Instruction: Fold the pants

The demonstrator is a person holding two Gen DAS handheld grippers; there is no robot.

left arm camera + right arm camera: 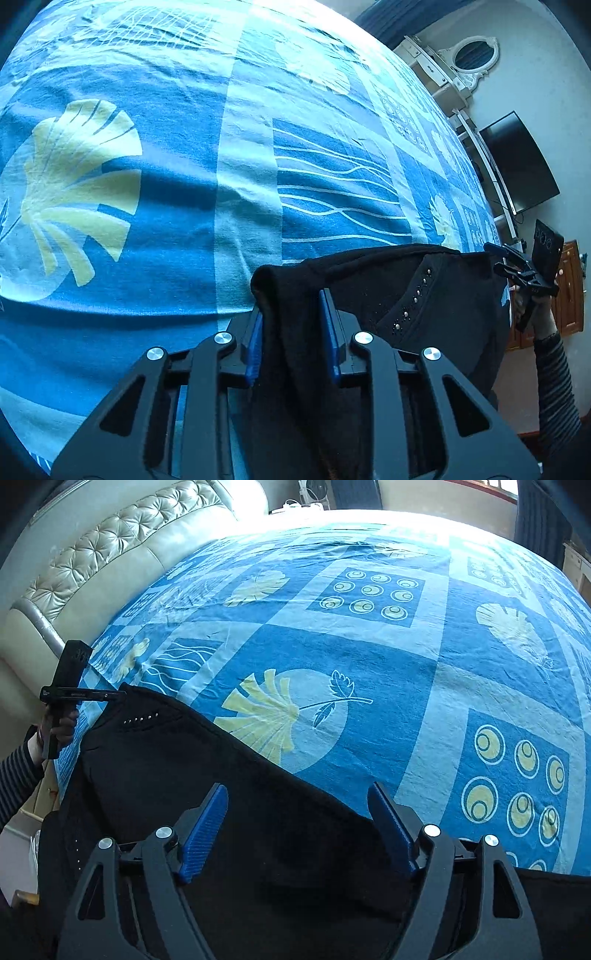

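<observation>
In the left wrist view, the left gripper has its 2 blue pads closed tight on a bunched fold of the black pants, the cloth rising in a hump between them. From there the fabric stretches across toward the other gripper, seen small near the bed's edge, with a line of small studs showing on it. The pinch likely sits at one corner of the waist, so the garment can be carried and spread flat. The blue patterned bedspread ahead lies bare and only lightly wrinkled, leaving wide room to lay the pants out; a dresser with an oval mirror and a dark screen stand beyond the bed's far edge. In the right wrist view, the right gripper has its pads spread wide with black cloth beneath and between them, gripping nothing that I can see. The pants drape over the bed's near edge, only their upper part resting on the bedspread. The tufted headboard bounds the left edge, well apart from the cloth; the middle and far side stay free for the fold.
</observation>
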